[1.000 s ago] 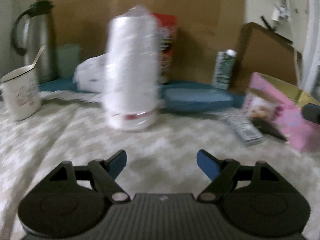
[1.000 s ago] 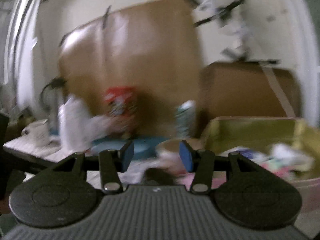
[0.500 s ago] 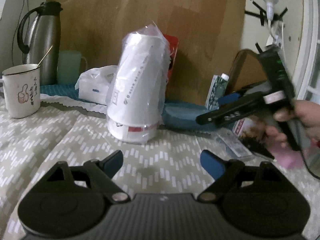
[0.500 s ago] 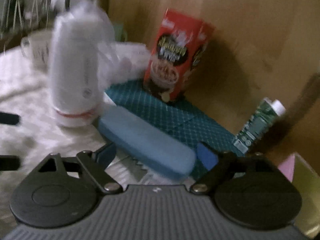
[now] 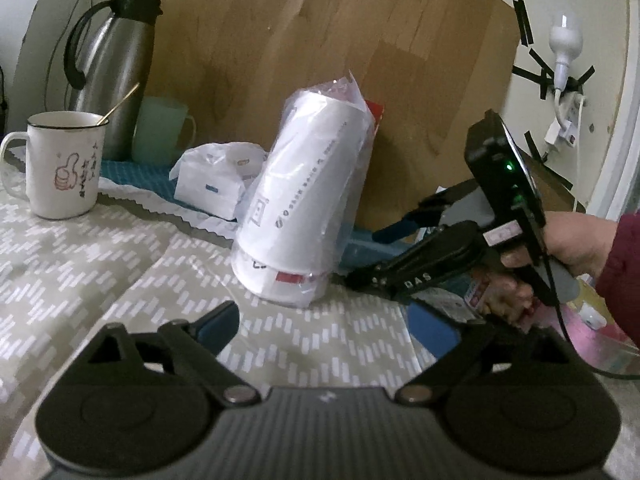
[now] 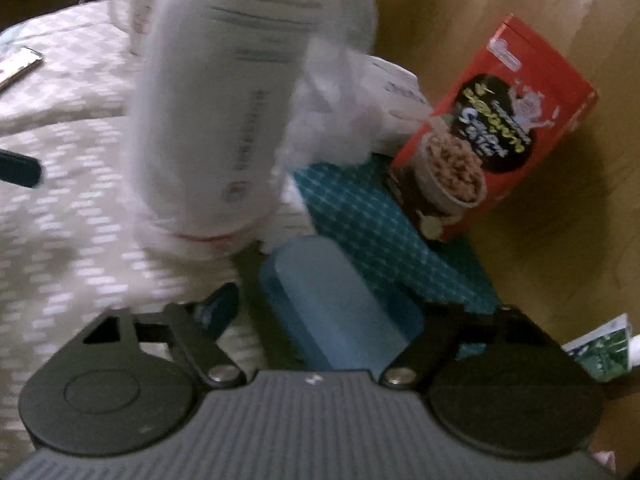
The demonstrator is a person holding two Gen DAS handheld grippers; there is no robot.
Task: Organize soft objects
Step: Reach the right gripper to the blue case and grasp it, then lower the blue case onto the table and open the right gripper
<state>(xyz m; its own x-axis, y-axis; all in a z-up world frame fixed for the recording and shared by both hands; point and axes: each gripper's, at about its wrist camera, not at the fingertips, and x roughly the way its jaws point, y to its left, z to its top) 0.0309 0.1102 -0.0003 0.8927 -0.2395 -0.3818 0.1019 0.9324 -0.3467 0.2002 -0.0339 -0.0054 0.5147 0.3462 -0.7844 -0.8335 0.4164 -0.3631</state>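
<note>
Left gripper [image 5: 326, 330]: hovering low over the patterned cloth [image 5: 120, 264] on the counter, its jaws standing wide and just having been opening further, nothing lying between them.
Right gripper [image 6: 320, 312]: reaching down toward the back of the counter, its jaws having just been closing in part way; the blue case [image 6: 340, 312] is lying between them, though whether the pads are pressing on it I cannot tell.
Right gripper seen from the left wrist [image 5: 360, 256]: a hand [image 5: 576, 240] in a dark red sleeve [image 5: 624, 268] is gripping its handle, the fingers pointing toward the foot of the bagged stack.
Stack of paper cups [image 5: 308, 204]: standing mouth down in a clear plastic bag, leaning a little, resting on the cloth just in front of the blue case; blurred in the right wrist view.
Blue case: lying flat on the counter at the edge of a teal quilted mat [image 6: 384, 224], just beside the base of the cups.
Tissue pack [image 5: 216, 180]: white and soft, sitting behind and left of the cups.
Red cereal box [image 6: 492, 132]: standing tilted against the wooden board [image 5: 320, 32].
Mug [image 5: 60, 164]: white with a thumbs-up drawing, a spoon sticking out of it, well to the left.
Thermos [image 5: 112, 72]: steel, standing behind the mug beside a pale green cup [image 5: 160, 128].
</note>
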